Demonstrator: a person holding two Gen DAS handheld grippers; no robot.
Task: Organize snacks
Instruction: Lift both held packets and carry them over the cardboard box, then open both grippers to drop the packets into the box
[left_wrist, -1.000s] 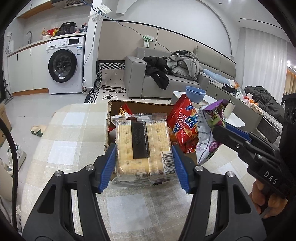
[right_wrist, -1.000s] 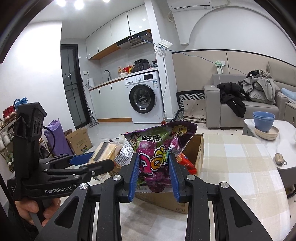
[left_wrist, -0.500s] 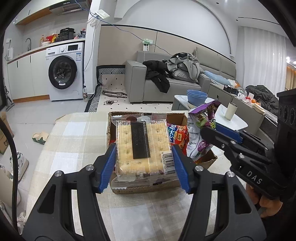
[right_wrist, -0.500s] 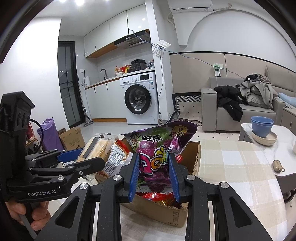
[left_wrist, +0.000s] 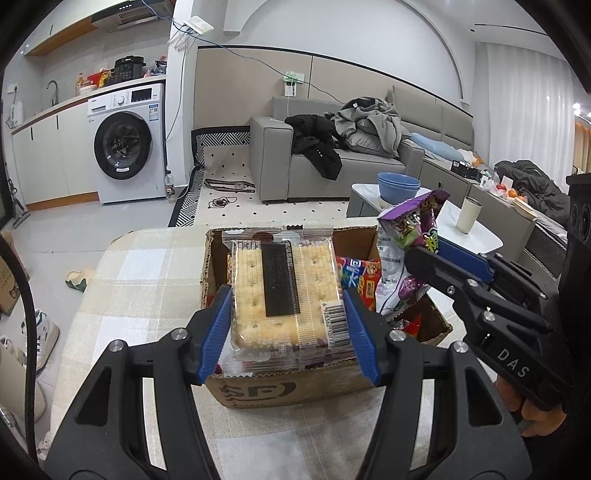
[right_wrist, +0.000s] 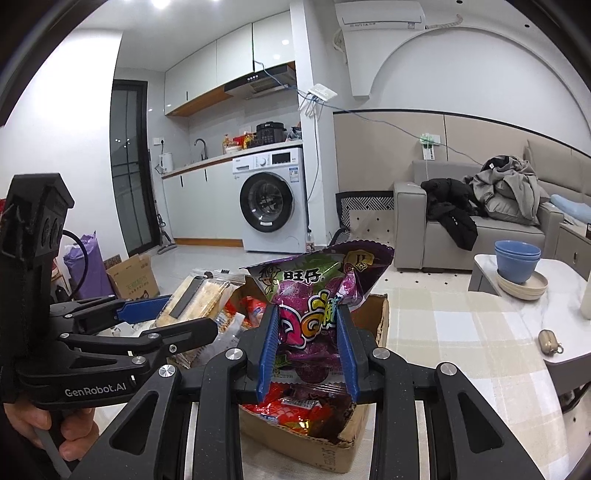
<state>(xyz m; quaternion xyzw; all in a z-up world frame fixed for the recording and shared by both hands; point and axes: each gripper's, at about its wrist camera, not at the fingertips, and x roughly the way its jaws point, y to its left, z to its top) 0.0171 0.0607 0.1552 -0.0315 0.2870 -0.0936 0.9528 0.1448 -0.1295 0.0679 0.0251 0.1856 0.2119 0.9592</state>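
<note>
Checked tablecloth (left_wrist: 122, 295) in beige and white covers the table under both tools. Nearest the lens, left gripper (left_wrist: 287, 325): blue pads pressed against both long sides of a clear-wrapped cracker pack (left_wrist: 284, 291), black label strip down its middle, barcode at the near right corner; pack held flat above the open cardboard box (left_wrist: 280, 387), over the box's left half. Right gripper (right_wrist: 306, 350) clamped narrow on a purple snack bag (right_wrist: 317, 295), bag upright, top edge flared, lower end hanging over the box's right side; seen from the left wrist the same bag (left_wrist: 410, 251) stands just right of the crackers, not touching them as far as I can tell. Inside the box, red snack packets (right_wrist: 295, 410) lie beneath the purple bag; one red pack (left_wrist: 360, 277) shows between the two held items. Person's hand (right_wrist: 44, 428) wraps the left tool's handle. Beyond the table, a low white side table (left_wrist: 480, 236) carries stacked blue bowls (left_wrist: 399, 184) and a pale cup (left_wrist: 467, 219). Farther back, grey sofa (left_wrist: 273, 162) heaped with dark and grey clothing, washing machine (left_wrist: 125, 144) under the counter, patterned rug on the floor between them.
</note>
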